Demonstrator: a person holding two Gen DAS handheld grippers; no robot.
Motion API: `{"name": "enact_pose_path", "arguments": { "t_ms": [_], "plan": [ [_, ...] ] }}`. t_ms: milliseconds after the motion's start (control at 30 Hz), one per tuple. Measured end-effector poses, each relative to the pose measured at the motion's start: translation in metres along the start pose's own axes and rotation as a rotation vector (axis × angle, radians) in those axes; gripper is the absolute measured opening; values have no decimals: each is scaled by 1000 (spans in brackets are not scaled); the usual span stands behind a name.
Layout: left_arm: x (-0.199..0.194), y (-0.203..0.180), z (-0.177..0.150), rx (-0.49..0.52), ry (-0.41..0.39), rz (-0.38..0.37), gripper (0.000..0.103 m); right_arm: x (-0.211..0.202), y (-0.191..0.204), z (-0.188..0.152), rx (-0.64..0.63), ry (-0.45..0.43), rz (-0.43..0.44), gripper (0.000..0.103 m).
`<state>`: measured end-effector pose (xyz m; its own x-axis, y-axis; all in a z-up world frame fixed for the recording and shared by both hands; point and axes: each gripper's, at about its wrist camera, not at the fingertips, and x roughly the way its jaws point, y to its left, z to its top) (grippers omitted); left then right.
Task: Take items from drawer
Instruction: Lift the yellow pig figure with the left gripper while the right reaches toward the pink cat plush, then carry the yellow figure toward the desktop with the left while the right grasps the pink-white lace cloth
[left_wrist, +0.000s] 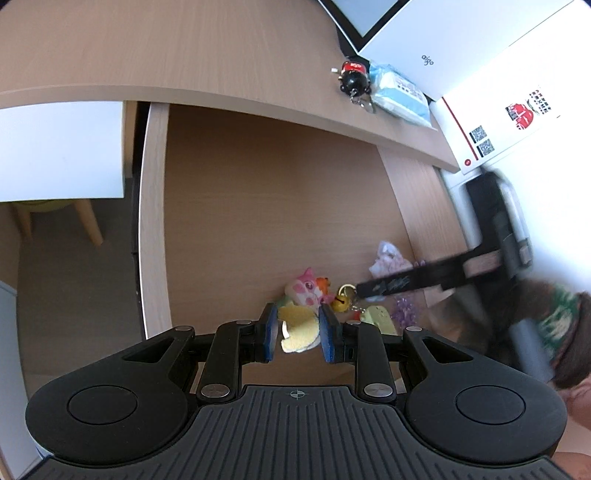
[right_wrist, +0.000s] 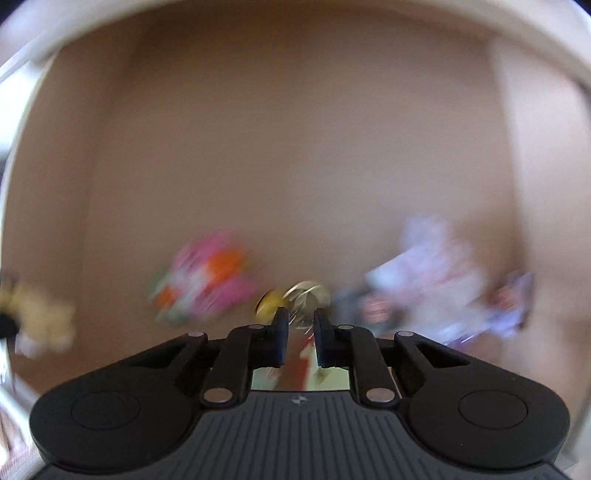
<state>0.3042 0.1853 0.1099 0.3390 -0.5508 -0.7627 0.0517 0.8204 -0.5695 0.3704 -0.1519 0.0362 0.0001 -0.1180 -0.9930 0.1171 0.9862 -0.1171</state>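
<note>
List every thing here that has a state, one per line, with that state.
drawer: pulled open, small items inside
left gripper: open, fingers either side of the yellow plush
right gripper: open, over the keychains; view blurred
pink plush: lying in the drawer
bottle keychain: lying on the desk

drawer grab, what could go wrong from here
1. The left claw straddles the yellow plush toy with its pads apart; closing off-centre could pinch only an edge.
2. The right claw moves fast and blurred near the gold key ring, so it may snag neighbouring charms.
</note>
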Motion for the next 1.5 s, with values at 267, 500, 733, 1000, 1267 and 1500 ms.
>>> {"name": "enact_pose_path", "arguments": {
  "t_ms": [267, 500, 733, 1000, 1267, 1500],
  "plan": [
    [13, -12, 8, 13, 11, -17, 27, -14, -20, -21, 23, 48, 103, 101],
    [14, -17, 8, 18, 20, 2, 27, 25, -9, -17, 6, 138, 92, 71],
    [17, -17, 8, -6, 35, 16, 27, -1, -24, 18, 76, -53, 121, 19],
    [19, -23, 8, 13, 40, 9, 27, -50, -73, 29, 71, -218, 81, 51],
    [22, -28, 9, 26, 48, -15, 27, -49, -89, 6, -81, -197, -152, 59],
    [20, -20, 7, 12, 47, -39, 27, -8, -99, 0, 49, 40, -65, 57]
  ]
}}
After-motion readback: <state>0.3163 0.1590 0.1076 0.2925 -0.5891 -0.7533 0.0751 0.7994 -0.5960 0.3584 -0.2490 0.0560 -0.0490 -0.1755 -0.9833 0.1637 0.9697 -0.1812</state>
